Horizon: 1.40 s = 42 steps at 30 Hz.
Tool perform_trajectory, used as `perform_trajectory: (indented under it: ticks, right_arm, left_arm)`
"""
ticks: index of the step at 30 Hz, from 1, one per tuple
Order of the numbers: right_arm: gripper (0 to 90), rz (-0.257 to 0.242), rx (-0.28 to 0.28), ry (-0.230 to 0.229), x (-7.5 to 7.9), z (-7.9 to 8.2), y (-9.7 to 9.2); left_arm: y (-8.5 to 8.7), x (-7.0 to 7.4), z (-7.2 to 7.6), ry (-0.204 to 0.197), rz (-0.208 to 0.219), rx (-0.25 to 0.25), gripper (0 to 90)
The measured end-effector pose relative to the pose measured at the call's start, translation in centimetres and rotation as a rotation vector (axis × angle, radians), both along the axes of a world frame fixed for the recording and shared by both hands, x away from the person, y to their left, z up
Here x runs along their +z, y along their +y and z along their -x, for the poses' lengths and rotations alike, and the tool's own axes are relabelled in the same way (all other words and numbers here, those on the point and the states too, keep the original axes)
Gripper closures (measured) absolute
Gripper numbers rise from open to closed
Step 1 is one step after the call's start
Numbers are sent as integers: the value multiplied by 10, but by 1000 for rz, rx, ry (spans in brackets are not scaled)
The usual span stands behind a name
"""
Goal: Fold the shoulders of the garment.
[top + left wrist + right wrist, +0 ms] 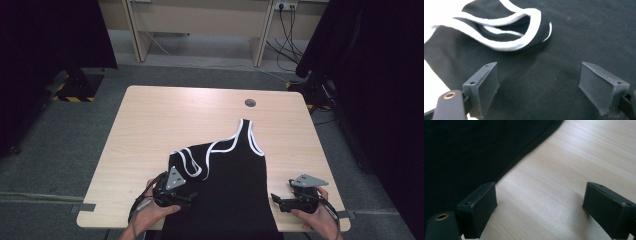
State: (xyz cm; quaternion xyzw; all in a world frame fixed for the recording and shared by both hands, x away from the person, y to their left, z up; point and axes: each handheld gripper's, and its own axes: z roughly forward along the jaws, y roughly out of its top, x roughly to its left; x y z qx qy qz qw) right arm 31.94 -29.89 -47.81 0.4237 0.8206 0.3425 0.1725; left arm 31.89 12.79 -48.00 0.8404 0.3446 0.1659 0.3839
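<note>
A black tank top (235, 175) with white trim lies on the light wooden table (165, 115), its hem hanging over the near edge. One strap (247, 132) reaches toward the far side; the other strap (506, 32) is folded back in a loop on the cloth. My left gripper (192, 197) hovers at the garment's left side, jaws open just above the black cloth (574, 37), nothing between them (537, 65). At the garment's right edge my right gripper (275, 200) is open (539, 185) over bare wood (574, 157), beside the cloth's edge (461, 150).
A round cable hole (250, 103) sits near the table's far edge. Beyond the table stands a pale desk (200, 20) with cables (287, 30) hanging at its right. Dark curtains (45, 40) flank both sides. Bare tabletop stretches left of and behind the garment.
</note>
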Motion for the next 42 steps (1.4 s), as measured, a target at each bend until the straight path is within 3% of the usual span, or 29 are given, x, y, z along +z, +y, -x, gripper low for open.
perform_trajectory:
  ticks: [4,10,14,17,18,29,42]
  right_arm:
    - [170,-13,-4,6,5,-7,4]
    - [170,-42,48,-24,14,-17,26]
    - [170,-20,83,-14,11,-19,41]
    - [173,26,90,-10,5,-17,46]
    - [173,43,93,-6,4,-16,47]
    - [175,-1,72,-13,-1,8,42]
    - [165,5,91,11,2,11,40]
  left_arm:
    - [5,-4,-3,33,7,20,120]
    - [5,-4,-3,36,1,13,101]
    - [4,-5,-1,35,0,17,98]
    - [4,-4,1,37,-2,19,98]
    - [4,-4,1,35,-2,18,98]
    - [4,-5,16,36,0,-3,98]
    - [4,-4,24,41,11,-6,96]
